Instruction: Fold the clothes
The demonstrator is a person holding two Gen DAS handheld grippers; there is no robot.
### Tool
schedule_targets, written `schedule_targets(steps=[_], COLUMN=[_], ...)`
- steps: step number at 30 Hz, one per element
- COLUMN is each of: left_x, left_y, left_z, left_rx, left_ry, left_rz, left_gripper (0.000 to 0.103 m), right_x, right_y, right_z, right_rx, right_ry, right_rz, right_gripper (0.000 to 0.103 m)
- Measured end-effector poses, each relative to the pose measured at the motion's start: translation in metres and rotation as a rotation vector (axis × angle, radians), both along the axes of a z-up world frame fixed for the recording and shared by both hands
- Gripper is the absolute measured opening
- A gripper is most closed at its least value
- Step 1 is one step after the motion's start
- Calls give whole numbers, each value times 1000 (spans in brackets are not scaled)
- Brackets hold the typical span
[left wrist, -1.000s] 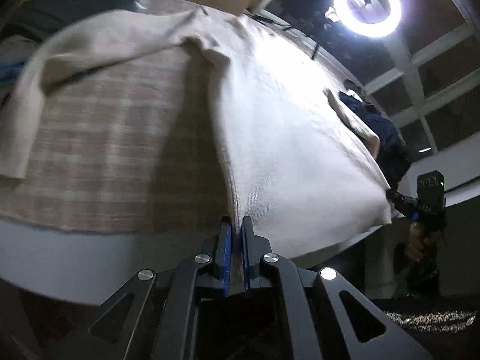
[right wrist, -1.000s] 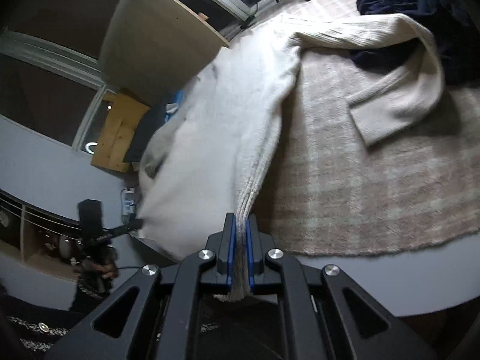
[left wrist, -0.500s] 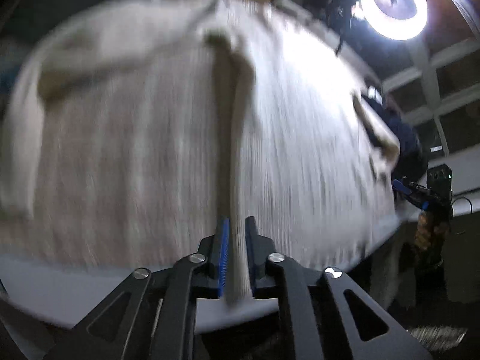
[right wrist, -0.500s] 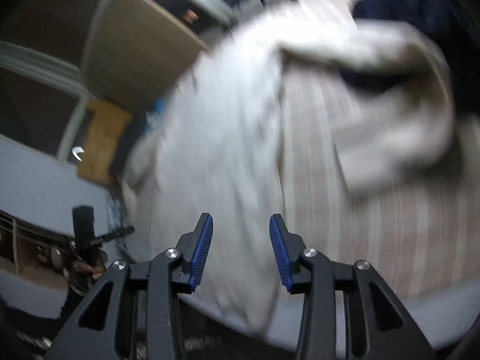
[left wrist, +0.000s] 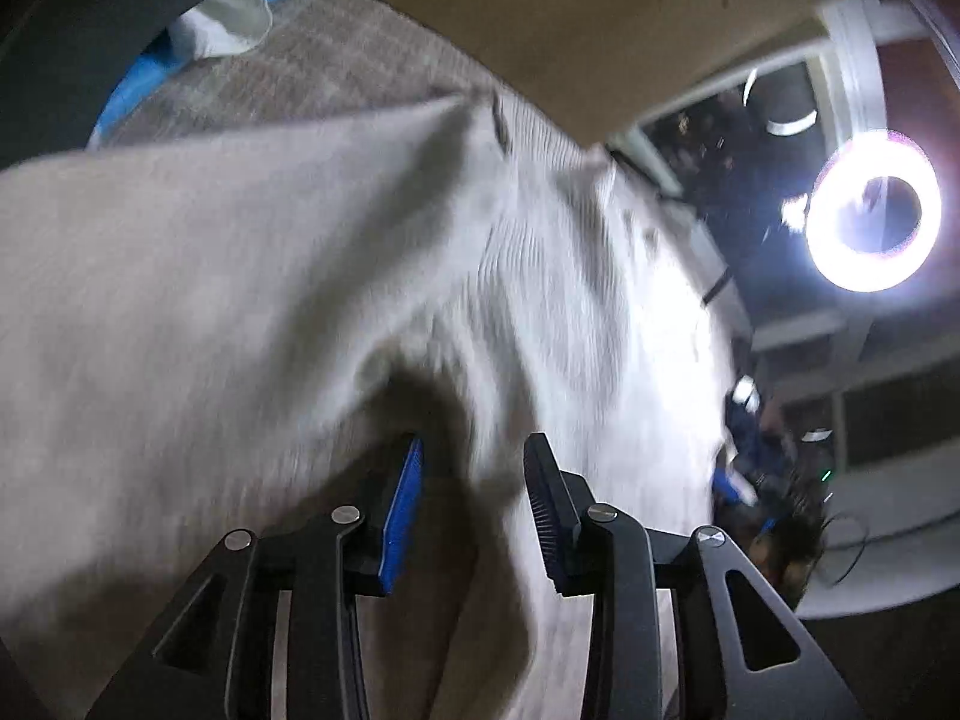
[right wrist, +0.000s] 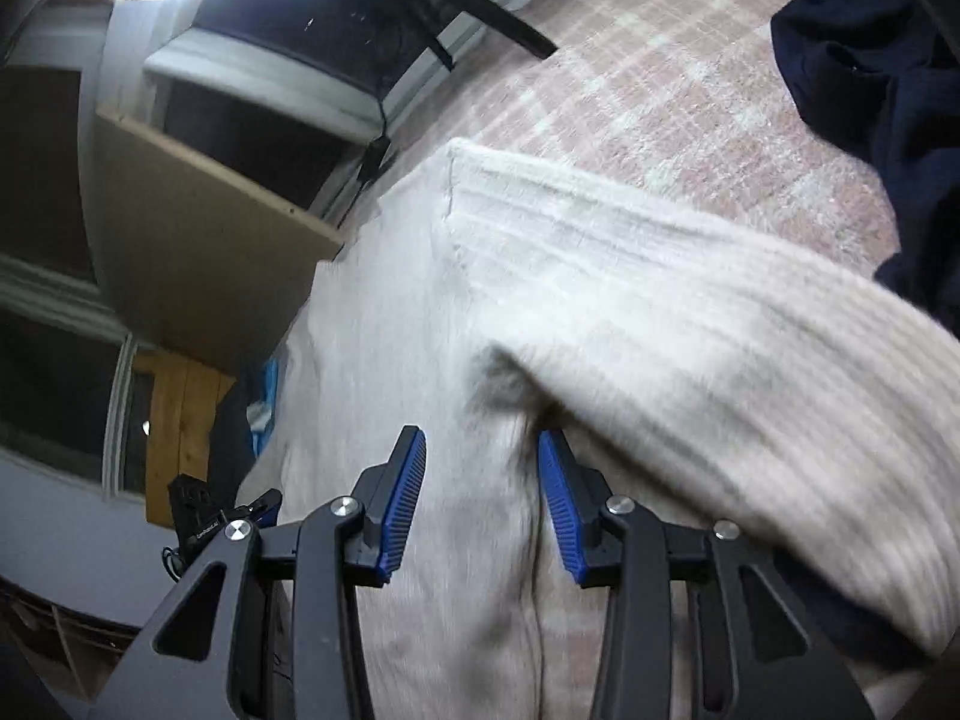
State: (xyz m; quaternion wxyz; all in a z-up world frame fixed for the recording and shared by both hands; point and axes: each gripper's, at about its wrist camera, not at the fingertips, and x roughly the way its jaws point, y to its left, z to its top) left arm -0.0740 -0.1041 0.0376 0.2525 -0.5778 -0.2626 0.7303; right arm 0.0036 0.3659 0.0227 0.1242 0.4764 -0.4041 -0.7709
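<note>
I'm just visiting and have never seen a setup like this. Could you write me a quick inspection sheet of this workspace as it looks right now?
Surface: plaid cloth covers the table.
Job's things: cream knit sweater spread out, one sleeve lying across its body.
Clutter: dark navy garment at the far corner; blue and white items at the edge.
Grippers: left gripper with jaws opening, sweater fabric loose between them; right gripper open over the sweater.
Cables: thin cable hanging by the window.
Surroundings: ring light, wooden board, dark windows.
</note>
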Motion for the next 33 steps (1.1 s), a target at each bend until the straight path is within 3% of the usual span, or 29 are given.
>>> schedule_targets(steps=[6, 7, 8, 9, 10, 14, 17, 20, 24, 26, 28, 30, 33], left_x=[-19, -21, -22, -21, -20, -19, -26, -23, 8, 38, 73, 114, 170], left_y=[-9, -10, -11, -14, -17, -26, -26, -31, -40, -52, -66, -82, -96], left_z=[-4, -3, -2, 0, 4, 18, 4, 11, 37, 52, 62, 66, 59], left_rx=[58, 42, 8, -26, -52, -149, -150, -124, -86, -72, -77, -97, -115], left_ry=[13, 24, 38, 52, 78, 196, 143, 123, 118, 113, 104, 83, 23], left_rz=[61, 61, 61, 62, 70, 85, 48, 29, -49, -93, -129, -142, -125], left_gripper=[33, 26, 6, 6, 6, 5, 7, 10, 16, 34, 36, 36, 36], right_x=[-13, -15, -17, -18, -19, -9, -13, -16, -3, 16, 44, 78, 136], right_y=[8, 7, 5, 3, 1, 2, 7, 8, 12, 11, 8, 4, -8], right_z=[-5, -4, -3, -1, 2, 30, 27, 24, 43, 61, 75, 84, 80], right_rx=[-13, 0, 27, 61, 109, 308, 375, 380, 253, 232, 203, 164, 124], right_ry=[18, 28, 37, 41, 38, 108, 62, 26, 30, 46, 48, 33, -19], right_rz=[-56, -69, -101, -100, -97, -139, -149, -140, -85, -38, 16, 70, 145], right_gripper=[39, 39, 37, 27, 11, 7, 4, 4, 11, 15, 31, 40, 40])
